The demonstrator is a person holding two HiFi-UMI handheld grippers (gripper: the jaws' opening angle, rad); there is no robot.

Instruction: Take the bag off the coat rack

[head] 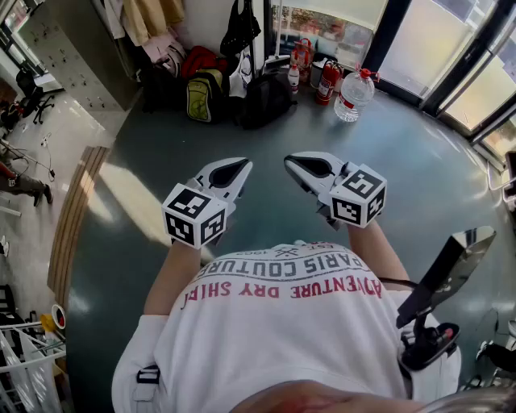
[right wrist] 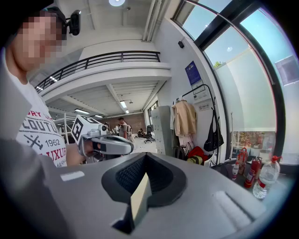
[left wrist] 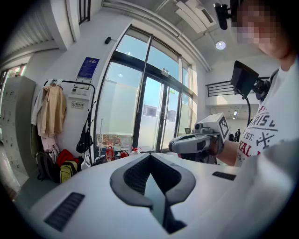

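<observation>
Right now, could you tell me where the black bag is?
Head view, top centre: the black bag hangs on the coat rack, right of the beige coat.

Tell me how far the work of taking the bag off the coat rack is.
Nothing is done yet: the black bag hangs on the coat rack. Nothing is in hand: the left tongs and right tongs are shut, empty, some way from it. Left: walk up, grip the bag, lift it off.

An entrance hall of an office or works building is shown. Tall glass doors (left wrist: 154,116) are seen beside grey lockers (head: 72,48), a coat rack (left wrist: 77,82) hung with clothes, fire extinguishers (head: 326,81) and a railed mezzanine (right wrist: 107,60).
</observation>
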